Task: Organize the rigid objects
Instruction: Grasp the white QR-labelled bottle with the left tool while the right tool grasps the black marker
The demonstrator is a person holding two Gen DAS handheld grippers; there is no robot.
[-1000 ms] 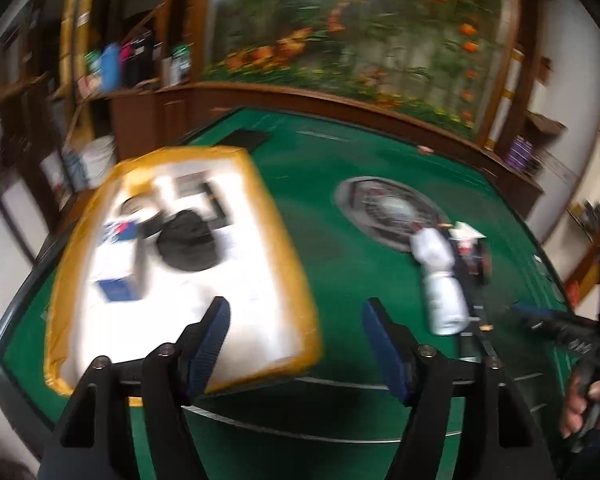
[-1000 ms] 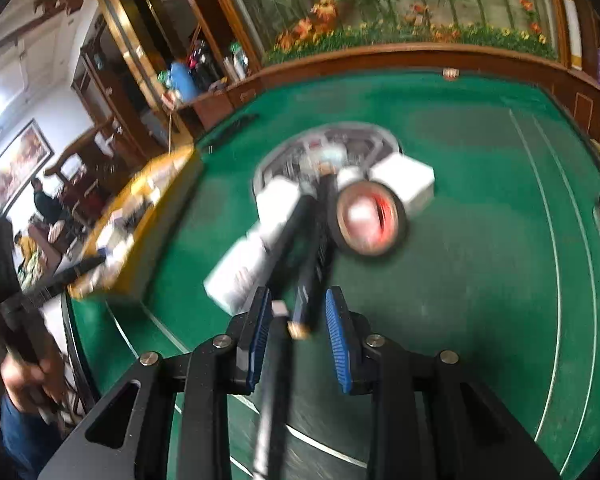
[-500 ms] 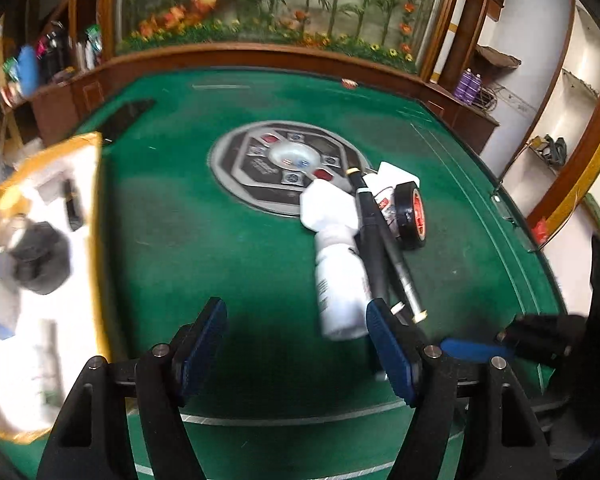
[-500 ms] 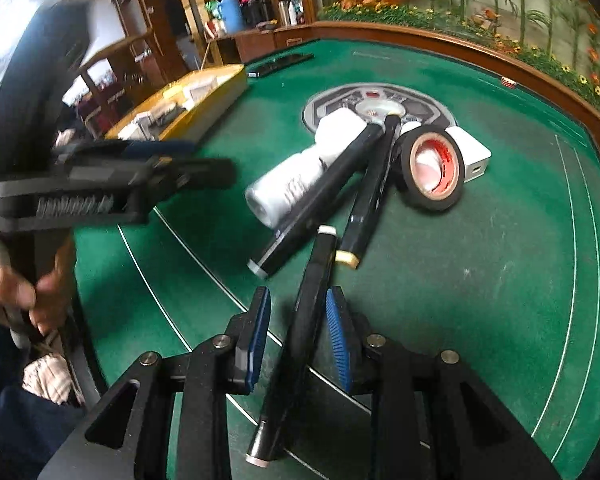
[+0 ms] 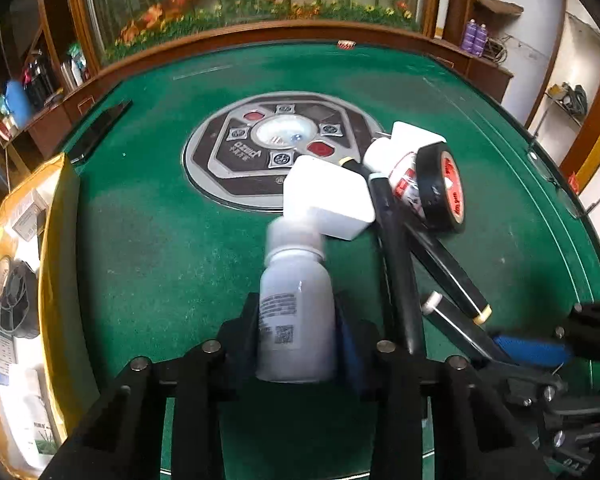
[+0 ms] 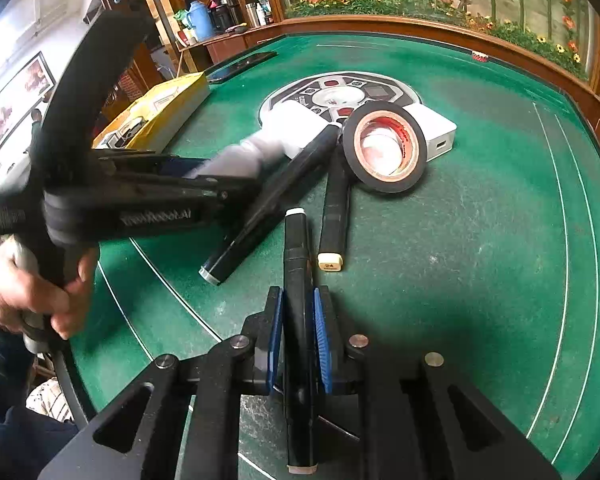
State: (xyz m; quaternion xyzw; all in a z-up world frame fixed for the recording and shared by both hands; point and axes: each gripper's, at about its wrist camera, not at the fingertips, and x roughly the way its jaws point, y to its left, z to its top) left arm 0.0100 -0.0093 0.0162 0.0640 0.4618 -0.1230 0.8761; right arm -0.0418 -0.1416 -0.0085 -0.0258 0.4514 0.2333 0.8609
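My left gripper (image 5: 296,320) has its jaws around a white plastic bottle (image 5: 296,312) lying on the green table; the pads touch its sides. The bottle also shows in the right wrist view (image 6: 244,152), blurred. My right gripper (image 6: 298,320) is shut on a black marker (image 6: 296,304) and holds it just above the felt. Beside them lie two more black markers (image 6: 332,200), a black tape roll (image 6: 384,146), a white box (image 5: 332,196) and a white charger block (image 6: 436,128).
A yellow-rimmed tray (image 5: 56,240) with several small items stands at the table's left edge. A round control panel (image 5: 276,148) sits in the table's middle. A phone (image 5: 100,128) lies at the far left. Wooden rail (image 5: 260,36) rings the table.
My left gripper swung from over the tray to the pile and closed around the white bottle. My right gripper kept hold of the marker and drew it back from the pile.
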